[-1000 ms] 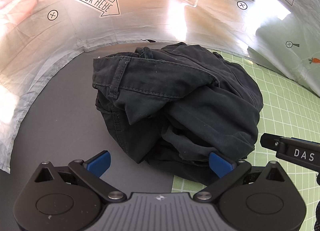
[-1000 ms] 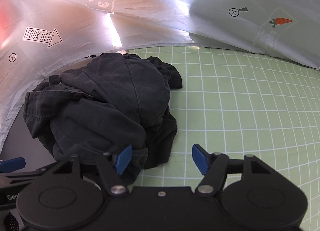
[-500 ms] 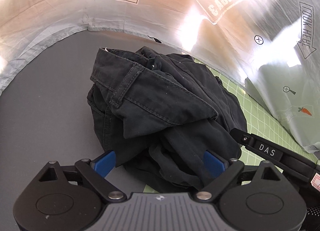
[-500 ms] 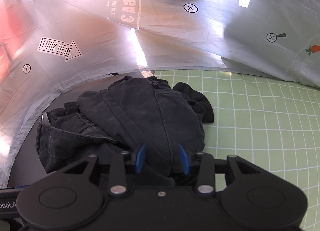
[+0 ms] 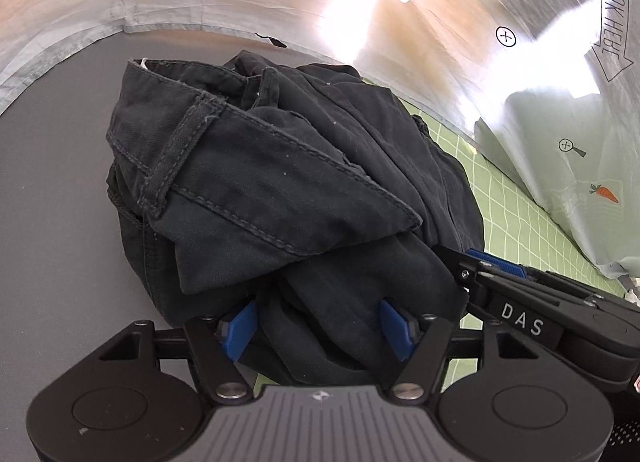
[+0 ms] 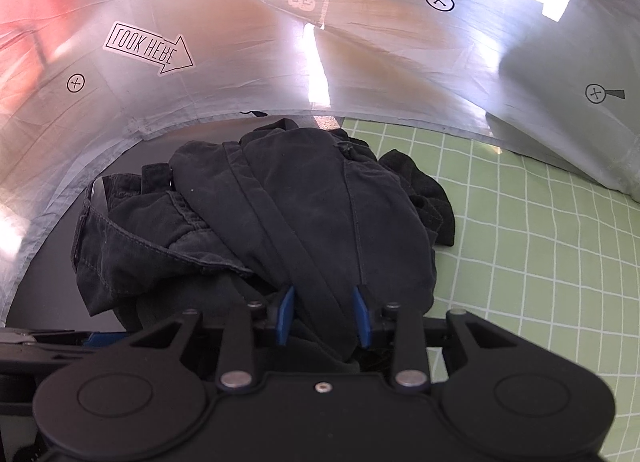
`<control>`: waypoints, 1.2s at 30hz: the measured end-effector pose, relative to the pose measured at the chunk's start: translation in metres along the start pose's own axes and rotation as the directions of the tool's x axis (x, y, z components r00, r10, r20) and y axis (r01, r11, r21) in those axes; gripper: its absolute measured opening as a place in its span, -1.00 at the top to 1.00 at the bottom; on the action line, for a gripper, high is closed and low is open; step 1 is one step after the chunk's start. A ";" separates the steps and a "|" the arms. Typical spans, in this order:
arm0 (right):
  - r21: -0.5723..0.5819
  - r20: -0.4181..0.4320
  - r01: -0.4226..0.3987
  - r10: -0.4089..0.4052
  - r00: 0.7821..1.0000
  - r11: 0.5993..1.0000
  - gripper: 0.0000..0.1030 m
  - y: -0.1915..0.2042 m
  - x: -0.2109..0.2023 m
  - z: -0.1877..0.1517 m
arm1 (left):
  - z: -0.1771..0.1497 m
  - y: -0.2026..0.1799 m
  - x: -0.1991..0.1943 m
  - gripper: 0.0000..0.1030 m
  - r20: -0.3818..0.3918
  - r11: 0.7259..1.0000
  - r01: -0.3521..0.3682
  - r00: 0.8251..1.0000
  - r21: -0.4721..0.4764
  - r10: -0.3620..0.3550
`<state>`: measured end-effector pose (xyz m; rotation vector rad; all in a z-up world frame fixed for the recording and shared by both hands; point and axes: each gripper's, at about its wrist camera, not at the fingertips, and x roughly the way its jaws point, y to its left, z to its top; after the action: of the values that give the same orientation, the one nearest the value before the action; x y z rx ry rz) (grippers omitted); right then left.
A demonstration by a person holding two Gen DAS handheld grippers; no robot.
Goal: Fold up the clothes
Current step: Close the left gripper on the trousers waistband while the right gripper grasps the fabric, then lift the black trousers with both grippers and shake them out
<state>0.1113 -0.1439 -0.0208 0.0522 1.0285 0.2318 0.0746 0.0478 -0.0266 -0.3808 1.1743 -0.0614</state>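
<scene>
Crumpled dark trousers point(image 5: 280, 190), heaped in a mound on the worktop, straddling the seam between the grey surface point(image 5: 52, 190) and the green gridded mat point(image 6: 540, 262), close to the back edge where the silver reflective sheet point(image 6: 248, 42) rises. Waistband and belt loop on top at the grey side, folded over in a stitched flap. Right tool point(image 6: 322, 316) pinched onto a fold at the near side of the heap, blue pads narrow with cloth between. Left tool point(image 5: 316, 328) pushed against the near edge of the heap, blue fingers point(image 5: 239, 327) wide, cloth bulging between them; cannot tell whether gripped. Right tool's black body just beside the left, at the mat side.
</scene>
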 end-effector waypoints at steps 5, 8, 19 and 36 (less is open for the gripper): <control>-0.084 -0.027 -0.005 0.003 1.000 0.996 0.29 0.005 0.002 0.000 | 0.003 0.005 0.006 -0.32 -0.019 1.000 0.016 1.000 0.016 -0.015; -0.112 -0.037 0.024 -0.028 0.999 0.993 0.30 0.012 0.001 0.000 | 0.003 0.007 0.010 -0.32 -0.027 1.000 0.022 0.999 0.016 -0.022; -0.181 -0.101 0.096 -0.116 0.988 0.979 -0.21 0.017 0.010 0.002 | -0.001 0.009 0.009 -0.32 -0.028 0.999 0.029 0.999 0.025 -0.028; -0.118 -0.004 0.052 -0.053 0.999 0.992 0.36 0.001 0.005 -0.006 | -0.014 -0.024 -0.017 0.42 0.109 0.999 -0.013 0.994 0.044 0.008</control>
<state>0.1081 -0.1421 -0.0277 -0.0826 1.0197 0.2449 0.0588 0.0254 -0.0084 -0.3341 1.0654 -0.0571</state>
